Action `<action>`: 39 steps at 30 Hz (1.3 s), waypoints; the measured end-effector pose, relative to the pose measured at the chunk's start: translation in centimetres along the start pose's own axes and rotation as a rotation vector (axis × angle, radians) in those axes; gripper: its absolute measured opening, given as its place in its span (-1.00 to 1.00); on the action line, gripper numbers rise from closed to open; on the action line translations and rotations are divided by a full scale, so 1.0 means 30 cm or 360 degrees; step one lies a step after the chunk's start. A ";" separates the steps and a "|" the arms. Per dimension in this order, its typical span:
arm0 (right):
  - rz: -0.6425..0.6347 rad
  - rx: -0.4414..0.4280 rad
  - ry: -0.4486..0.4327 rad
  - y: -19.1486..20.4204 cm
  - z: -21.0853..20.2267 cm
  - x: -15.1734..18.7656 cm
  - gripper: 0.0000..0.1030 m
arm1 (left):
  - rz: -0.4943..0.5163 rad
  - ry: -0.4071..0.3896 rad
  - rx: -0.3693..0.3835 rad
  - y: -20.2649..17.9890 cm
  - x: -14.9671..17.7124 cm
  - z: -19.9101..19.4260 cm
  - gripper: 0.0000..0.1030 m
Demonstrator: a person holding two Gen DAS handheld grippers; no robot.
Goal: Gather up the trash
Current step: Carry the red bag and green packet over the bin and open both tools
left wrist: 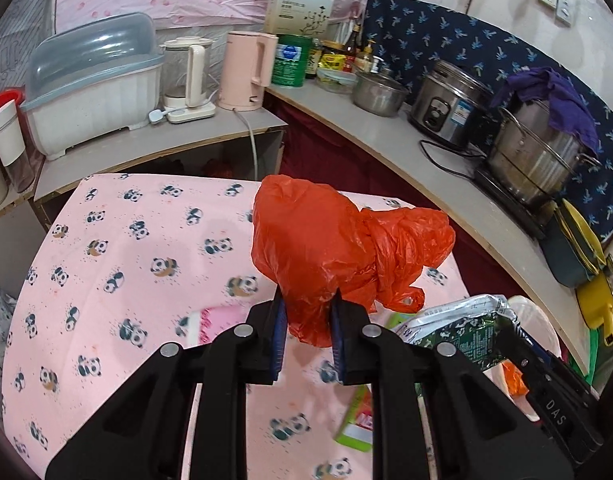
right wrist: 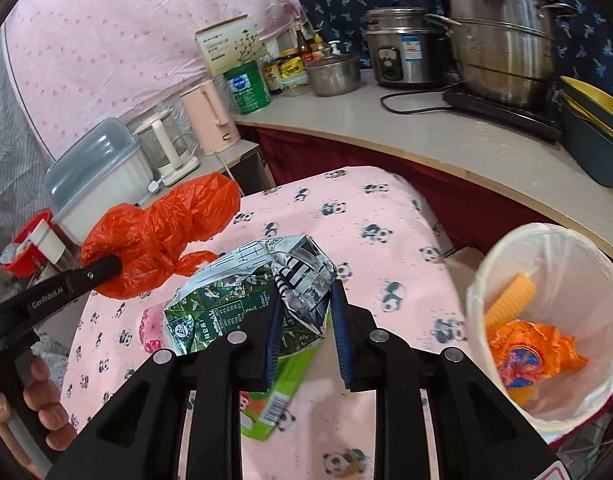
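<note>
Clamped in the left gripper (left wrist: 306,320), an orange plastic bag (left wrist: 326,248) hung above the panda tablecloth (left wrist: 126,240). Only the right wrist view showed the right gripper (right wrist: 304,320) pinching a crumpled green carton (right wrist: 246,292) beside the white bin (right wrist: 506,248).

Free room and obstacles around the panda-print desk (right wrist: 386,216).
The waste bin (right wrist: 546,280) stands open-topped just beside the desk's right edge, with wrappers lying low inside and clear space above its rim. The far half of the desk is bare. A green packet (right wrist: 274,396) and a pink packet (right wrist: 150,328) lie flat near the front. The counter (right wrist: 446,136) behind is crowded with pots and a rice cooker (right wrist: 402,48).
</note>
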State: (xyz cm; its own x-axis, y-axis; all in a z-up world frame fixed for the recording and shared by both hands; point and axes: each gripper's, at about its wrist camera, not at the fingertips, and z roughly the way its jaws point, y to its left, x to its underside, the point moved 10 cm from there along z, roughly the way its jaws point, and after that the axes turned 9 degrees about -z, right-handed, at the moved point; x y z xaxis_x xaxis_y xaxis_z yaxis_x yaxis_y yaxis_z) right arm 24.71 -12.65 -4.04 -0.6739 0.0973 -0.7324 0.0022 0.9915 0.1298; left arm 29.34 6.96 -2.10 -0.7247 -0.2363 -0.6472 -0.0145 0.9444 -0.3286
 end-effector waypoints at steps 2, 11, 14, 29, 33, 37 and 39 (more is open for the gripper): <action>0.0022 0.0010 -0.0016 -0.031 -0.033 0.006 -0.57 | 0.0026 0.0002 0.0011 -0.044 0.025 -0.015 -0.65; 0.0125 0.0072 -0.0074 -0.194 -0.183 0.065 -0.57 | 0.0147 0.0029 0.0090 -0.254 0.144 -0.070 -0.65; 0.0164 0.0099 -0.0088 -0.249 -0.222 0.090 -0.57 | 0.0191 0.0047 0.0119 -0.324 0.187 -0.079 -0.65; 0.0412 0.0305 -0.0154 -0.633 -0.411 0.224 -0.58 | 0.0394 0.0145 0.0252 -0.650 0.376 -0.066 -0.65; 0.0492 0.0376 -0.0175 -0.753 -0.463 0.262 -0.58 | 0.0452 0.0178 0.0278 -0.741 0.430 -0.045 -0.65; 0.0563 0.0443 -0.0195 -0.857 -0.507 0.296 -0.58 | 0.0501 0.0217 0.0299 -0.823 0.484 -0.017 -0.65; 0.0599 0.0467 -0.0202 -0.899 -0.524 0.314 -0.58 | 0.0522 0.0238 0.0308 -0.859 0.509 -0.003 -0.65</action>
State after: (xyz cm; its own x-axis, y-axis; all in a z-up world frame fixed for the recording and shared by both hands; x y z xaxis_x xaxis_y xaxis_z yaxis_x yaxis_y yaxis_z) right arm 6.69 -39.83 -3.93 -0.4911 0.4452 -0.7487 0.4486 0.8660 0.2207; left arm 18.60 -20.96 -3.47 -0.7615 0.1197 -0.6370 0.3539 0.9001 -0.2539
